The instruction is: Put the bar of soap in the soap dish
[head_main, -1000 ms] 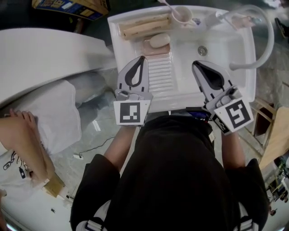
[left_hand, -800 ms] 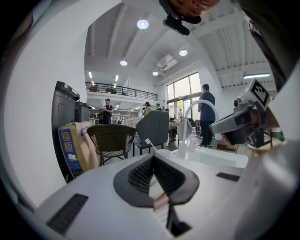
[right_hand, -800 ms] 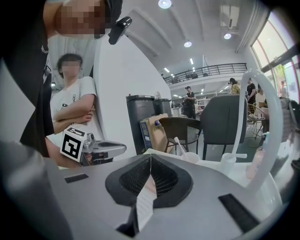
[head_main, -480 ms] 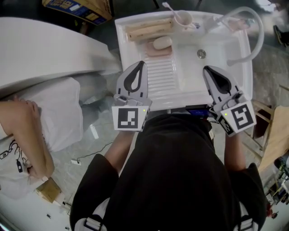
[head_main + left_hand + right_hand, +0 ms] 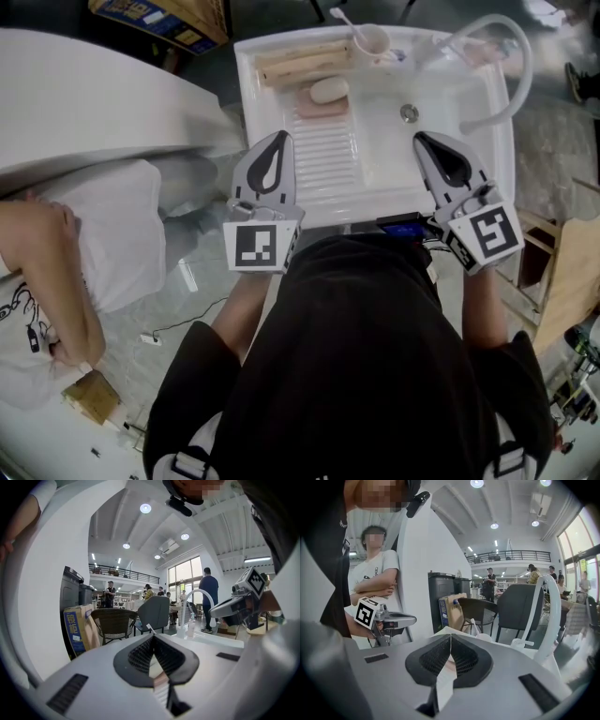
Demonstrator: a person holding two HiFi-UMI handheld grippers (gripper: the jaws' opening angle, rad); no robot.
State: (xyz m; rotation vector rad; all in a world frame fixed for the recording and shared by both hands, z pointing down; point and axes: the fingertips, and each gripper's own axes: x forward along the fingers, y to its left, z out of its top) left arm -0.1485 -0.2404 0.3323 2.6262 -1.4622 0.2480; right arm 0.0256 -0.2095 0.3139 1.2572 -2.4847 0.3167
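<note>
head view / soap: pale bar [image 5: 329, 90] lying on pink dish [image 5: 307, 110], far left corner of sink [image 5: 375, 195].
head view / tools: left tool [image 5: 279, 139] and right tool [image 5: 420, 140] over the near rim, well apart from soap.
head view / step: placing looks done. If reseating is needed: one tool only, jaws wide, down from above, light clamp across the short sides; bar probably slippery.
head view / surface: white sink, ribbed washboard [image 5: 326, 150], drain [image 5: 409, 113], looped hose [image 5: 514, 80].
left tool view / jaws: pressed together, nothing between.
left tool view / room: tall hall, ceiling lights [image 5: 145, 508], chairs [image 5: 154, 613], carton [image 5: 75, 630].
right tool view / jaws: together, empty.
right tool view / room: person [image 5: 377, 581] with folded arms beside the sink.
</note>
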